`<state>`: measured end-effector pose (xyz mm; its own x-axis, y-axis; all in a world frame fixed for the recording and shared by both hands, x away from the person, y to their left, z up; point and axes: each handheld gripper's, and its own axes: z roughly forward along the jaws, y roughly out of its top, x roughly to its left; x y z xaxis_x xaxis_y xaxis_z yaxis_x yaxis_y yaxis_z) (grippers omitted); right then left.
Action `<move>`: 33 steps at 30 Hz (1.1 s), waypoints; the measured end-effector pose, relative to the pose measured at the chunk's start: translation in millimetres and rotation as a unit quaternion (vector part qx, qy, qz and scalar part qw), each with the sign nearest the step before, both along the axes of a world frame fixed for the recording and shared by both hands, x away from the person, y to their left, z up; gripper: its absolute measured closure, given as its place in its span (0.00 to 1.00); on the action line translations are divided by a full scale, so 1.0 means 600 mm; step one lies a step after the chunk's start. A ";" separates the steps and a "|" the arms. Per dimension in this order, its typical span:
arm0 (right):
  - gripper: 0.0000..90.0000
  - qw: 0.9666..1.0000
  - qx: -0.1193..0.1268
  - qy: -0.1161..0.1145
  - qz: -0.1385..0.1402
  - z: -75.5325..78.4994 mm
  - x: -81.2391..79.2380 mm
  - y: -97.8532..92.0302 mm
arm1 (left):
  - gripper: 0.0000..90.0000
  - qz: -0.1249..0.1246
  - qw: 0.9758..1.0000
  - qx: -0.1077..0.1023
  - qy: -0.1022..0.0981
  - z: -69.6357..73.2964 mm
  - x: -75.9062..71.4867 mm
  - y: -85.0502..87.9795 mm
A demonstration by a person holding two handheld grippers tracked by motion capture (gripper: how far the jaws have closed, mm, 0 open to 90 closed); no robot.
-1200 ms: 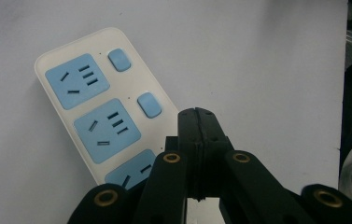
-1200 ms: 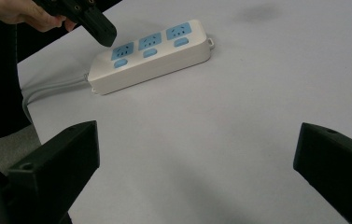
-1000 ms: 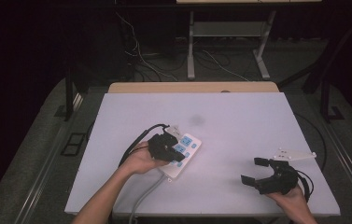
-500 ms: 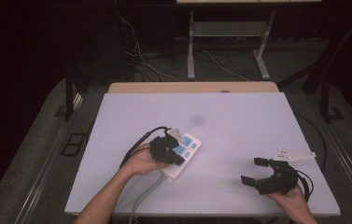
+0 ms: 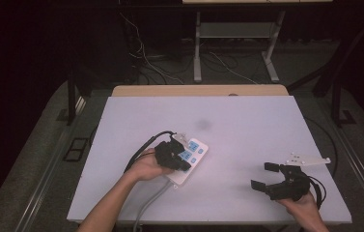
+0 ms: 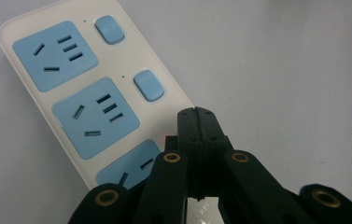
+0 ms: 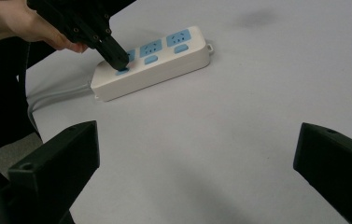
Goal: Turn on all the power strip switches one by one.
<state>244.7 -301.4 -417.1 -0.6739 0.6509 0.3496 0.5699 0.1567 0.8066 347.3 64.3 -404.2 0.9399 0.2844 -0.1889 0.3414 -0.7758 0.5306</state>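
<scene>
Power strip (image 5: 191,157) lies mid-table (image 5: 247,121), bare surface around it.

Pale worktop (image 5: 247,125) here, with a white power strip (image 5: 195,159) lying flat at eight o'clock, its grey cable (image 5: 147,205) trailing off the six o'clock edge.

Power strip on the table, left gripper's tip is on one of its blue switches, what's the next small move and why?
Probably lift the left gripper straight up. Its jaws are shut and the tip sits on the end blue switch of the power strip, so the press looks made. The right gripper waits open, apart.
</scene>
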 end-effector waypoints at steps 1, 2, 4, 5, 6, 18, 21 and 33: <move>0.00 1.000 0.003 0.000 -0.001 0.000 0.000 -0.001 | 1.00 0.000 1.000 -0.001 0.001 -0.001 0.000 0.000; 0.00 1.000 0.005 -0.001 -0.001 0.001 0.000 -0.003 | 1.00 -0.001 1.000 -0.001 0.002 -0.001 0.001 0.001; 0.00 1.000 0.008 -0.001 -0.003 0.001 -0.001 -0.006 | 1.00 0.003 1.000 -0.003 0.007 -0.002 0.002 0.002; 0.00 1.000 0.009 -0.002 -0.004 0.002 -0.001 -0.008 | 1.00 0.006 1.000 -0.004 0.008 -0.004 0.002 0.002; 0.00 1.000 0.010 -0.002 -0.005 0.002 -0.002 -0.009 | 1.00 0.006 1.000 -0.006 0.009 -0.005 0.002 0.003; 0.00 1.000 0.010 -0.002 -0.007 0.003 -0.002 -0.011 | 1.00 0.013 1.000 0.003 -0.009 -0.002 -0.007 -0.002; 0.00 1.000 0.008 -0.002 -0.006 0.002 -0.002 -0.010 | 1.00 0.015 1.000 0.005 -0.013 -0.001 -0.009 -0.002; 0.00 1.000 0.002 -0.001 -0.004 0.002 -0.003 -0.007 | 1.00 0.006 1.000 -0.001 -0.015 0.007 -0.011 -0.007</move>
<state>242.9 -305.9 -415.9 -0.6689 0.6553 0.3509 0.5695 0.1483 0.8085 340.8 60.1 -400.0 0.9416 0.2952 -0.1621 0.3350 -0.7706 0.5422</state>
